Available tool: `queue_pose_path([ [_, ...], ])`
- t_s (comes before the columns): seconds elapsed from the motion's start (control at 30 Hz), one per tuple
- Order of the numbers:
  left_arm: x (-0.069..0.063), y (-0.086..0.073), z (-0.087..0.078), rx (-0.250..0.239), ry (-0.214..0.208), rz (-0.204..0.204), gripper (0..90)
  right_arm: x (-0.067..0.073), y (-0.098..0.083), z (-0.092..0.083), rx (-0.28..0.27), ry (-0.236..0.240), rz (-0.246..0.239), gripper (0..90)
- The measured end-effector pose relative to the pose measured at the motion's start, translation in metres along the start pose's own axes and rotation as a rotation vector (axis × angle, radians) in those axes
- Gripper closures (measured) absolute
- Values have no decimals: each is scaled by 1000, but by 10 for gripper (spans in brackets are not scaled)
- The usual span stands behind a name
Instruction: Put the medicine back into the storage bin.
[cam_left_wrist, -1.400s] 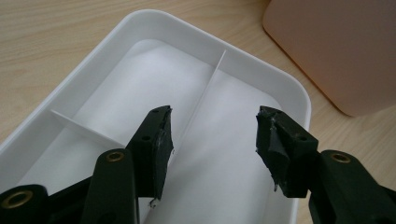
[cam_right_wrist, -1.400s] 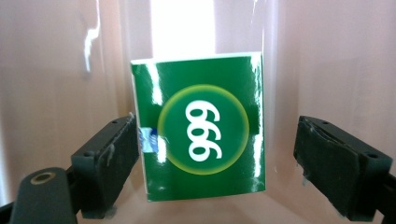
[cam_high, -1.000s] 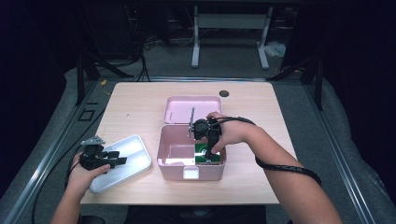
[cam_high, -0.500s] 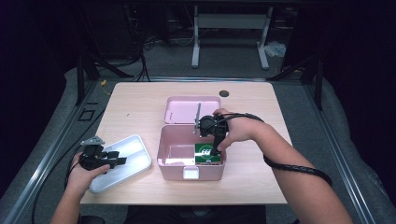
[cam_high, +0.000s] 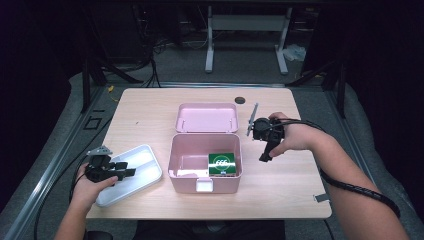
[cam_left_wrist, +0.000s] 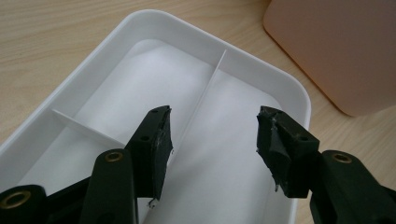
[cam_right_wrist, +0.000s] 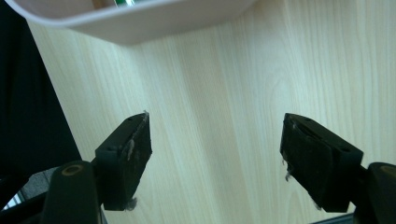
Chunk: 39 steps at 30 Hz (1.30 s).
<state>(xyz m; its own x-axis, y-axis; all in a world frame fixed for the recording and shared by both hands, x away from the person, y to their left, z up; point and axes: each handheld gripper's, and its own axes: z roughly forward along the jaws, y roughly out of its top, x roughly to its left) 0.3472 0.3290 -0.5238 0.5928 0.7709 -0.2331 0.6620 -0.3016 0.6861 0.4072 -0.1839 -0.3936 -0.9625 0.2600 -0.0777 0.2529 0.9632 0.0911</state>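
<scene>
Box (cam_high: 205, 162), pink, sits open mid-table, its lid (cam_high: 206, 118) lying flat just behind it. A green pack (cam_high: 222, 163) rests inside, against the right wall. Your right tongs (cam_high: 264, 152) hang beside the box on its right, over bare table (cam_high: 280, 190), apart from it; the jaws stand wide with nothing between them and have just been closing a little. In the right gripper view only wood lies between the jaws, box rim (cam_right_wrist: 140, 21) at the top. Your left tongs (cam_left_wrist: 212, 135) hover released over the white tray (cam_high: 145, 165) at the table's left, jaws straddling its divider (cam_left_wrist: 205, 93), nothing gripped.
</scene>
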Motion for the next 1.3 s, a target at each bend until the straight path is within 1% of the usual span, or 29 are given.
queue_pose_path([
  [0.07,0,0,0,1,1,0,454,-1,-7,2,-11,-4,15,249],
  [0.1,0,0,0,1,0,0,453,-1,-9,2,-5,-14,19,251],
  [0.13,-1,0,0,2,-2,1,453,-2,-11,4,-9,-5,26,254],
  [0.23,-1,0,0,1,-1,2,453,-1,-17,10,-53,-20,48,258],
  [0.3,0,0,-1,0,-1,0,453,-1,-21,17,-77,-22,85,262],
  [0.43,0,-1,0,-1,2,-2,453,-2,-31,32,-149,-86,187,262],
  [0.47,0,-1,0,0,2,-5,453,-2,-35,38,-175,-110,244,261],
  [0.5,0,-1,0,3,3,-3,453,-3,-37,43,-201,-127,281,261],
  [0.53,0,-1,0,6,6,-3,454,-2,-40,48,-236,-147,329,261],
  [0.6,0,-1,0,12,18,-3,454,-1,-45,58,-306,-181,402,260],
  [0.63,0,-1,0,13,19,-4,456,0,-47,63,-336,-185,433,260],
  [0.67,0,-1,0,15,19,-3,456,3,-50,71,-368,-204,483,261],
  [0.8,0,-1,0,17,21,4,459,16,-58,93,-443,-302,587,282],
  [0.83,-1,-1,0,20,23,9,460,20,-60,97,-454,-324,609,288],
  [0.9,0,0,0,31,33,27,461,25,-67,103,-493,-351,653,295],
  [0.97,2,1,-2,42,38,34,475,30,-75,108,-532,-368,697,295],
  [1.0,2,2,-3,45,42,28,479,32,-80,109,-552,-372,720,295],
  [1.07,4,4,-4,44,50,21,492,35,-90,113,-588,-369,765,294],
  [1.1,4,6,-4,50,53,19,492,36,-95,115,-601,-385,777,294],
  [1.13,4,8,-4,60,57,23,494,37,-99,116,-601,-380,791,294],
  [1.2,2,13,-3,81,67,45,494,37,-105,118,-612,-385,827,294],
  [1.23,2,15,-2,95,66,63,503,37,-109,119,-627,-374,842,294],
  [1.3,1,17,-1,120,70,93,516,39,-114,121,-658,-376,872,294],
])
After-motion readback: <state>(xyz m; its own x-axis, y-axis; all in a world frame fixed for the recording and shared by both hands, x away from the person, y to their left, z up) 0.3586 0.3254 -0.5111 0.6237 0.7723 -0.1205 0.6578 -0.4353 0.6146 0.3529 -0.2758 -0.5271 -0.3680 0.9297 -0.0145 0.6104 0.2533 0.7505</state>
